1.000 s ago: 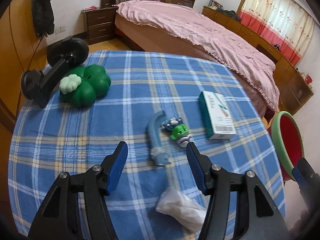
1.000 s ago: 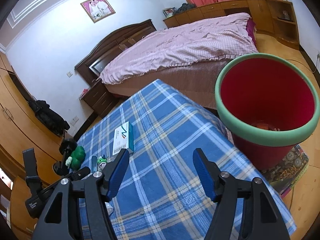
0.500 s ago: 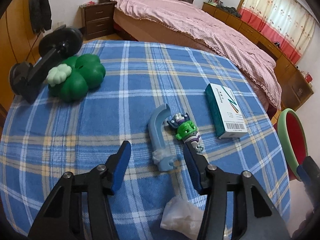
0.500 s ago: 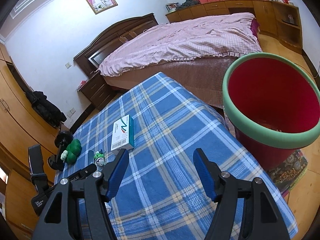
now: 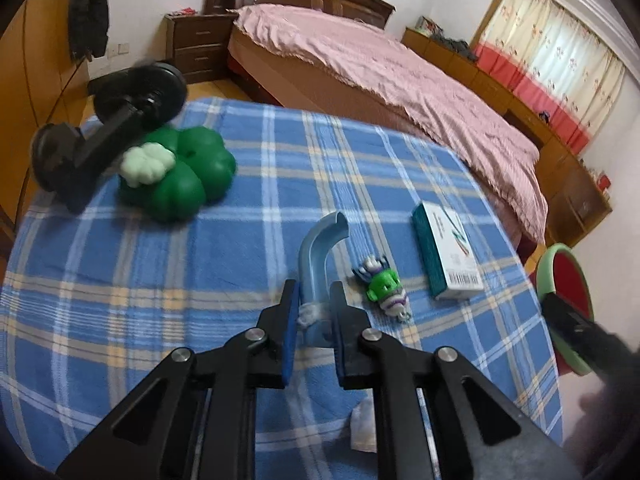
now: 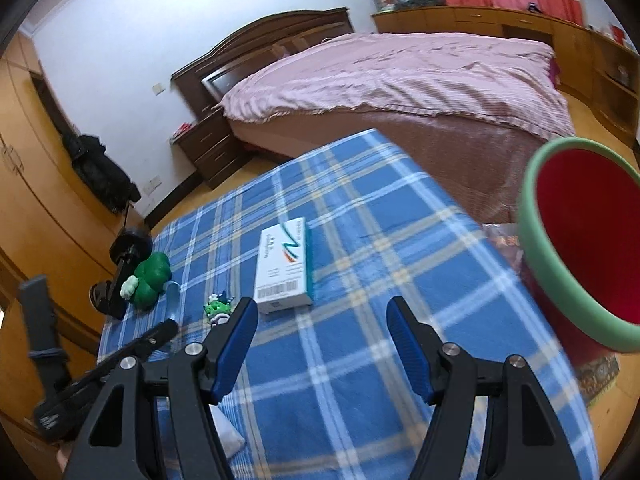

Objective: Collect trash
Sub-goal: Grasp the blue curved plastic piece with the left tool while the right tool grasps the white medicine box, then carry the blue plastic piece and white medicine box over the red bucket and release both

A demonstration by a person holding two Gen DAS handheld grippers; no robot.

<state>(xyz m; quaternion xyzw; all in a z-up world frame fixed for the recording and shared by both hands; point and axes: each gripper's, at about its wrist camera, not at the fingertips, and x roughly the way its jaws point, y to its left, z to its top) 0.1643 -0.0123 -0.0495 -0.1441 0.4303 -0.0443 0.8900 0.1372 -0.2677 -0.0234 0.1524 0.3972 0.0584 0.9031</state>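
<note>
The counter is covered by a soft, matt blue plaid cloth [image 5: 160, 280]. Glossy plastic is seen in the green clover-shaped toy [image 5: 180, 180]; smooth printed card in the white-and-teal box [image 6: 286, 268].

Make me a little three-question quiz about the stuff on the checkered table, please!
1. True or false: the left gripper has its fingers shut on the curved blue plastic piece.
2. What lies closest to the white and teal box: A) the green clover toy, B) the small green figure, C) the black stand?
3. What colour is the inside of the bucket beside the table?

Key: 1 true; 2 B; 3 red.
</note>
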